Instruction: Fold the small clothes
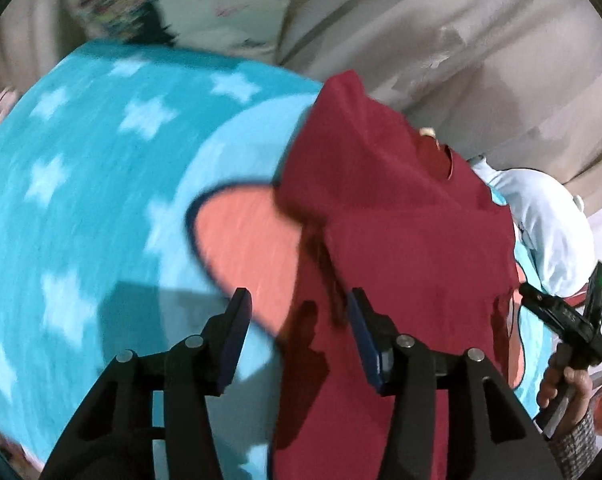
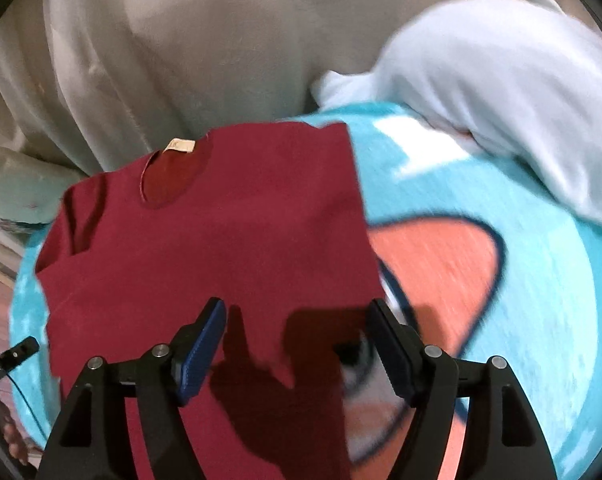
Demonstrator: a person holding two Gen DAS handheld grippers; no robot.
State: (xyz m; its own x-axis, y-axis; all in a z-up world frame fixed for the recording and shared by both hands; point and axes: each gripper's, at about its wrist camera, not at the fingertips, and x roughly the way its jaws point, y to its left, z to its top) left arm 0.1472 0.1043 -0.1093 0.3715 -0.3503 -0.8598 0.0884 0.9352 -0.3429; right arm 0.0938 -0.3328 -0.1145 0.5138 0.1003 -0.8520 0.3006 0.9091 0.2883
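A small dark red t-shirt lies on a turquoise blanket with white stars. Its neck opening with a tan label faces away; it also shows in the right wrist view. My left gripper is open and empty, hovering over the shirt's left edge. My right gripper is open and empty, above the shirt's right lower edge. The right gripper's body and the hand holding it appear in the left wrist view.
A pale blue garment lies crumpled on the blanket beyond the shirt. Beige sheets lie behind. A white printed cloth lies at the far left. The blanket has a coral cartoon patch.
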